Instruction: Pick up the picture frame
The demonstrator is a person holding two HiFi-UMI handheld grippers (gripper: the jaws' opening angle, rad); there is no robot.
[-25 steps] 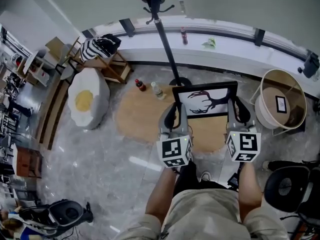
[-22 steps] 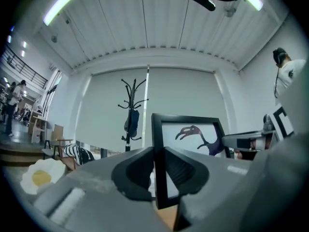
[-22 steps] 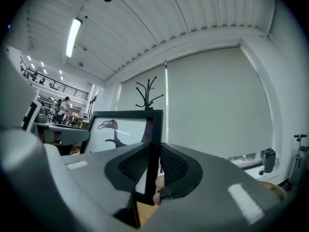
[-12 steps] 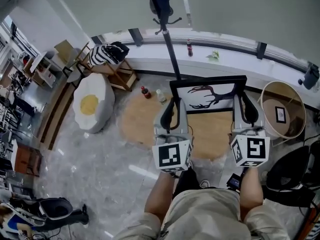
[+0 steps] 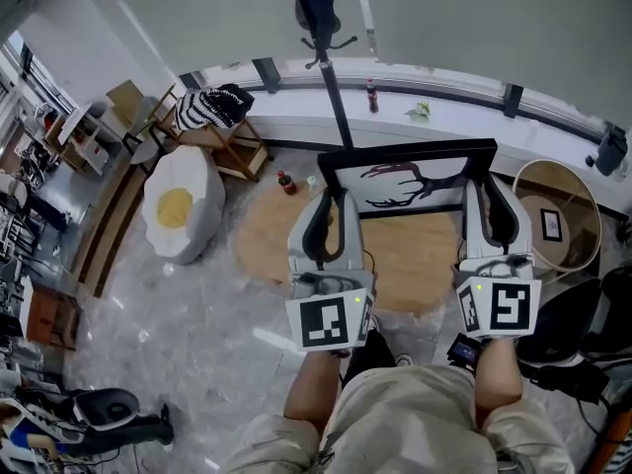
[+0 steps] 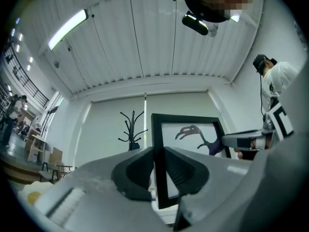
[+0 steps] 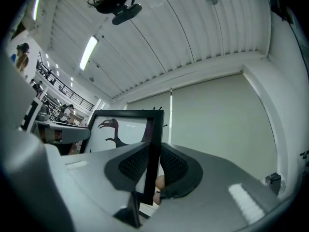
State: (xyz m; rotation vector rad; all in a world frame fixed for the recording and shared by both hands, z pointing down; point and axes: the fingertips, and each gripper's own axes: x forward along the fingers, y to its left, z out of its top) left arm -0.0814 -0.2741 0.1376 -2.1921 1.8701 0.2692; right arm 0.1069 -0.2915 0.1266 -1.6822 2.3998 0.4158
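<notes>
A black picture frame (image 5: 407,152) with a dark antlered drawing on white hangs in the air in front of me, held by both sides. My left gripper (image 5: 327,210) is shut on its left upright (image 6: 158,168); the pads press the black bar from both sides. My right gripper (image 5: 491,203) is shut on the right upright (image 7: 153,149). Both grippers tilt upward, so their own views show the frame (image 6: 186,129) (image 7: 123,129) against the wall and ceiling. In the head view the frame sits above a round tan rug (image 5: 276,235).
A black coat stand (image 5: 331,62) rises just behind the frame. Two bottles (image 5: 284,181) stand on the rug's far edge. An egg-shaped cushion (image 5: 178,205) lies left, a round wooden tub (image 5: 558,215) right, and a wooden stool (image 5: 232,141) at the back left.
Both grippers have risen with the frame between them, lifting it clear of the rug and tipping it upward. The markers on both cubes look larger now.
</notes>
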